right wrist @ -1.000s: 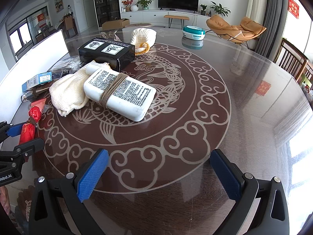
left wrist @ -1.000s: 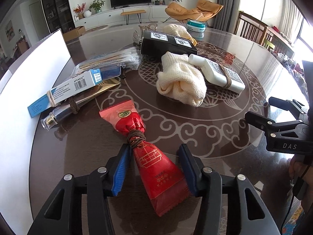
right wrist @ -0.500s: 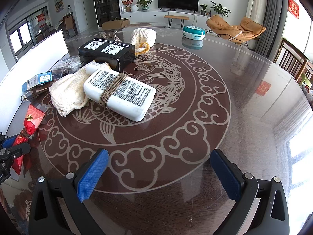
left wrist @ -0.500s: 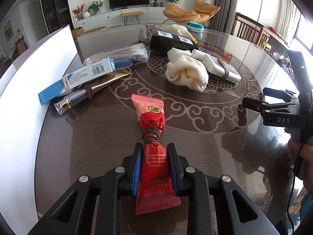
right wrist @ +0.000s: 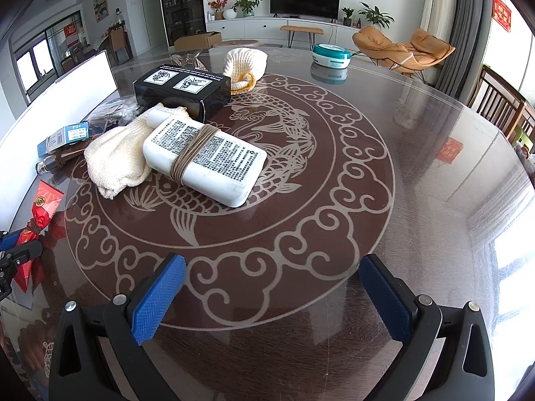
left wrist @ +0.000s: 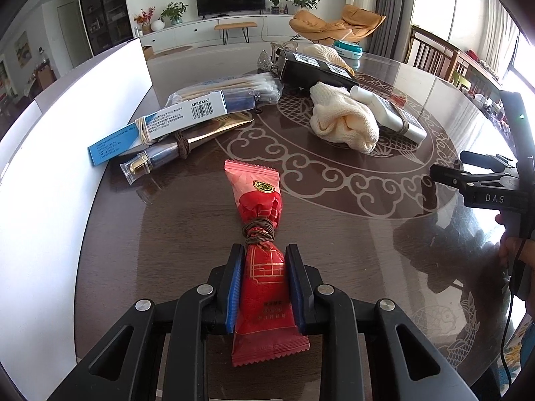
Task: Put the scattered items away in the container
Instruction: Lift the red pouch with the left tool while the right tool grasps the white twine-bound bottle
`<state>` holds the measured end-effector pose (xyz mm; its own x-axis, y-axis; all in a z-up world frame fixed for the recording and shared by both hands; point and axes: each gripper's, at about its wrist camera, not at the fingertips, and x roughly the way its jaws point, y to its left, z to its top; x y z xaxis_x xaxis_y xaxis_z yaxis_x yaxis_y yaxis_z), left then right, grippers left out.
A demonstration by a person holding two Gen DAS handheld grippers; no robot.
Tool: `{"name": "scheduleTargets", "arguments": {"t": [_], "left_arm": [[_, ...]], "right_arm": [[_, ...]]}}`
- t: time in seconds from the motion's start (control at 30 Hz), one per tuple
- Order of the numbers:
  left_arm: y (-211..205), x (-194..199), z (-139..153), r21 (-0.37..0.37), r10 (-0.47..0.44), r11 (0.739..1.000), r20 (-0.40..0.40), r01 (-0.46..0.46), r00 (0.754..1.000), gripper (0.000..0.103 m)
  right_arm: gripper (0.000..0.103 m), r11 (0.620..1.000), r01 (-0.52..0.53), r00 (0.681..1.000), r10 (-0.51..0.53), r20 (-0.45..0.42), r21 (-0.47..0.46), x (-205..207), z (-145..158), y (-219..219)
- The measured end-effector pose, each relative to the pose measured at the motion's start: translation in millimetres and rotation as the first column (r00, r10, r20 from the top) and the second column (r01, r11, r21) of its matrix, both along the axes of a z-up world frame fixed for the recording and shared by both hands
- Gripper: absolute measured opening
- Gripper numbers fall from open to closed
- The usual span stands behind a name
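A red snack packet point(left wrist: 261, 200), tied round its middle with brown cord, lies lengthwise between my left gripper's point(left wrist: 264, 257) blue pads, which are shut on its lower half. The same packet point(right wrist: 41, 205) appears at the left edge of the right wrist view. The white container's wall point(left wrist: 50, 167) runs along the table's left side. My right gripper point(right wrist: 272, 260) is open over bare tabletop near the front edge, with nothing between its fingers; it also shows at the right as the right gripper point(left wrist: 468, 175).
On the round patterned table lie a white bottle point(right wrist: 204, 160), a cream cloth point(right wrist: 117, 160), a black box point(right wrist: 182, 90), a blue box point(left wrist: 157, 123), a gold tube point(left wrist: 187, 140), a bag of cotton swabs point(left wrist: 234, 87), a knitted item point(right wrist: 245, 63) and a teal tin point(right wrist: 331, 55).
My left gripper's jaws, open around the red packet a second ago, have shut on it and drawn it back toward the near edge. The right gripper has not moved.
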<state>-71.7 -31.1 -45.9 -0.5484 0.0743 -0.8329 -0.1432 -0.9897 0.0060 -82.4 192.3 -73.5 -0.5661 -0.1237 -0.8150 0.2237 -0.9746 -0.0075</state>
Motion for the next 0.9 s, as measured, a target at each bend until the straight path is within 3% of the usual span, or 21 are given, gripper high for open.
{"name": "scheduleTargets", "arguments": {"t": [0.9], "left_arm": [[3.2,-14.1,0.3,-0.015,0.039,0.999,0.003,-0.039,0.999,0.025]], "right_arm": [[0.103,1.0,0.0,1.0,0.0,0.0,0.0,-0.3,0.0,-0.1]]}}
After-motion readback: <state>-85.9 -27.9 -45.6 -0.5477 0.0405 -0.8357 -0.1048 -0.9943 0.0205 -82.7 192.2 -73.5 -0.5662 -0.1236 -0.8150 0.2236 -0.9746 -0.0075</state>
